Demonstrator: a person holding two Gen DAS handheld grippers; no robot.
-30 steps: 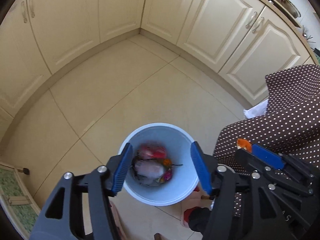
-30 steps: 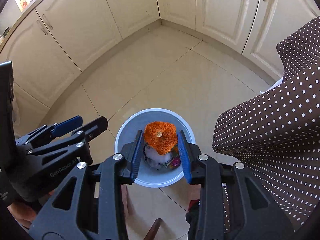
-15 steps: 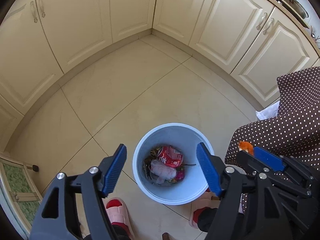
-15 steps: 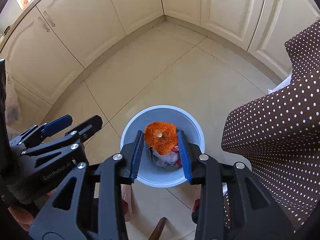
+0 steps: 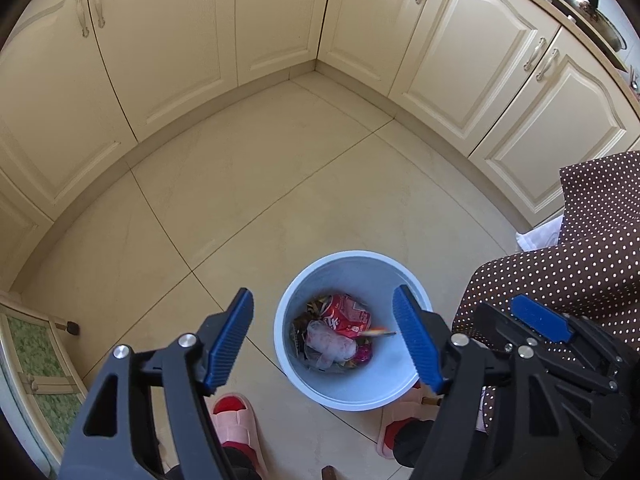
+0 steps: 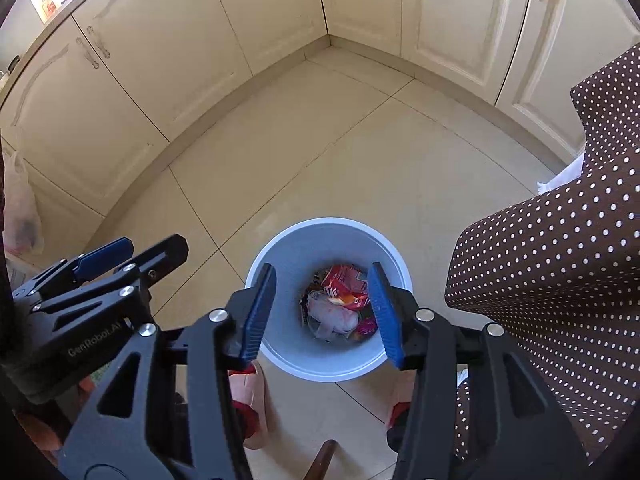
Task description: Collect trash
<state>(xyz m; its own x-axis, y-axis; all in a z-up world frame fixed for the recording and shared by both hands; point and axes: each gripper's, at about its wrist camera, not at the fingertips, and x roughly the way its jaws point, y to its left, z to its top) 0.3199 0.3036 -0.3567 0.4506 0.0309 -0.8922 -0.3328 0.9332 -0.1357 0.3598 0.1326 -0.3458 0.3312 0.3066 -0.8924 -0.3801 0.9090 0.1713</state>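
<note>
A pale blue round bin (image 5: 316, 276) (image 6: 288, 252) stands on the tiled floor. Inside lie a crushed red can (image 5: 348, 316) (image 6: 344, 280), a clear crumpled wrapper (image 5: 328, 340) (image 6: 332, 318) and other scraps. An orange peel piece (image 6: 345, 300) is in the bin over the can; in the left wrist view it shows as a blurred orange streak (image 5: 376, 332). My right gripper (image 6: 322, 312) is open and empty above the bin. My left gripper (image 5: 324, 338) is open and empty, above the bin's left side.
Cream cabinets (image 5: 180, 40) wrap around the corner behind the bin. A brown polka-dot tablecloth (image 5: 580, 248) (image 6: 560, 240) hangs at the right. The person's pink slippers (image 5: 236, 420) stand just before the bin. A plastic bag (image 6: 20, 208) hangs at far left.
My right gripper opened and let go of the orange peel, which dropped into the bin. Both grippers rose a little; the left drifted leftward.
</note>
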